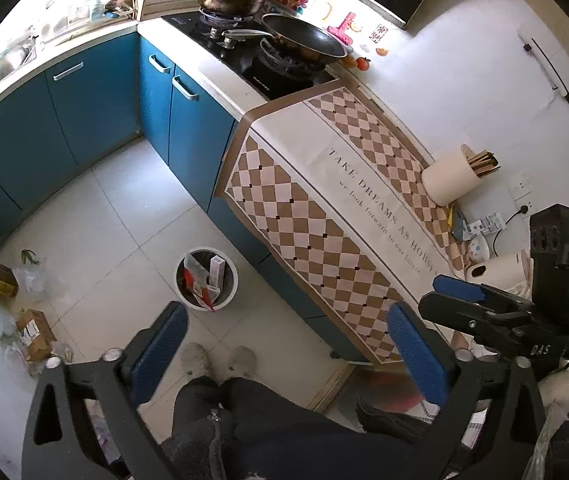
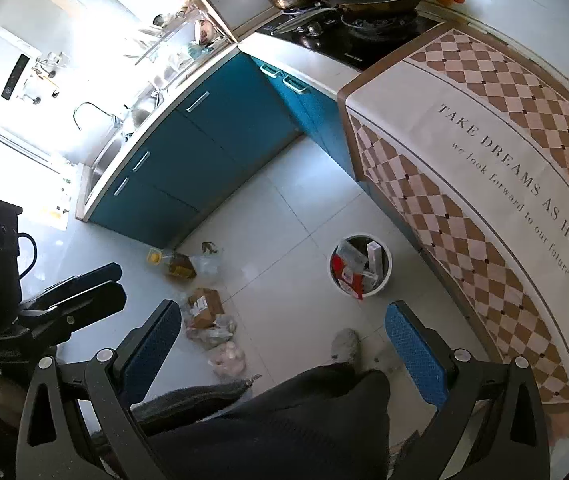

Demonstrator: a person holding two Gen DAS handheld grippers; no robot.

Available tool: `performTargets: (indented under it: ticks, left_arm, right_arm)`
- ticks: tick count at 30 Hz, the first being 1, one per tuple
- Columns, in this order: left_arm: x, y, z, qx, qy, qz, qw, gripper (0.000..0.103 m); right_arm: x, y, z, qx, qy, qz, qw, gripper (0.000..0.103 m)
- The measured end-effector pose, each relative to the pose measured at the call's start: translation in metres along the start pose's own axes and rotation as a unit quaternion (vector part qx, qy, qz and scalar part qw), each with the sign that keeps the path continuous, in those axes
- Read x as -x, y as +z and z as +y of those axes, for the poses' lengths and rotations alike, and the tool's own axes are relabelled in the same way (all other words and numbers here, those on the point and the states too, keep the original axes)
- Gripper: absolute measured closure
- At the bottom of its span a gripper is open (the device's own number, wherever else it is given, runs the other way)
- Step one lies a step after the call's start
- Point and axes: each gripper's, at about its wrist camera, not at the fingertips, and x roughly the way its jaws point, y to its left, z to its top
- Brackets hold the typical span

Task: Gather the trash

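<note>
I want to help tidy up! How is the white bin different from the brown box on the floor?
The white bin is round and stands upright; the brown box is squarish and lies flat. The white bin sits next to the checkered counter cover; the brown box lies farther out among clear plastic bags. The white bin holds packaging; the brown box looks closed. Both rest on the tiled floor.

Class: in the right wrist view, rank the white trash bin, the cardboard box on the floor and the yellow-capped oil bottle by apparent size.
1. White trash bin
2. and 3. Cardboard box and oil bottle: too alike to rank.
</note>
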Motion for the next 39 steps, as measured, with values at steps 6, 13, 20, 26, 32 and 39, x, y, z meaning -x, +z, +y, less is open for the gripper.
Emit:
performTargets:
  ticks: [6,13,20,26,32,39]
  left_arm:
    - [0.004,-0.002,0.002,0.005,0.008,-0.008,0.9999,0.0]
    - [0.005,-0.001,0.003,0.004,0.008,-0.008,0.9999,0.0]
    - [0.007,-0.002,0.004,0.003,0.008,-0.008,0.9999,0.0]
    - [0.013,-0.001,0.01,0.001,0.008,-0.006,0.9999,0.0]
    - [0.015,0.0,0.012,0.0,0.008,-0.007,0.9999,0.0]
    - [0.013,-0.002,0.01,0.0,0.007,-0.007,1.0,0.0]
  right_arm:
    - [0.001,0.0,0.002,0.009,0.007,0.006,1.0,0.0]
    - [0.0,0.0,0.004,0.016,0.012,0.012,1.0,0.0]
    - [0.001,0.0,0.008,0.018,0.016,0.015,1.0,0.0]
    - [0.0,-0.003,0.007,0.02,0.019,0.019,0.999,0.0]
    - [0.001,-0.004,0.006,0.021,0.02,0.019,0.999,0.0]
    - [0.001,-0.004,0.007,0.021,0.019,0.017,0.999,0.0]
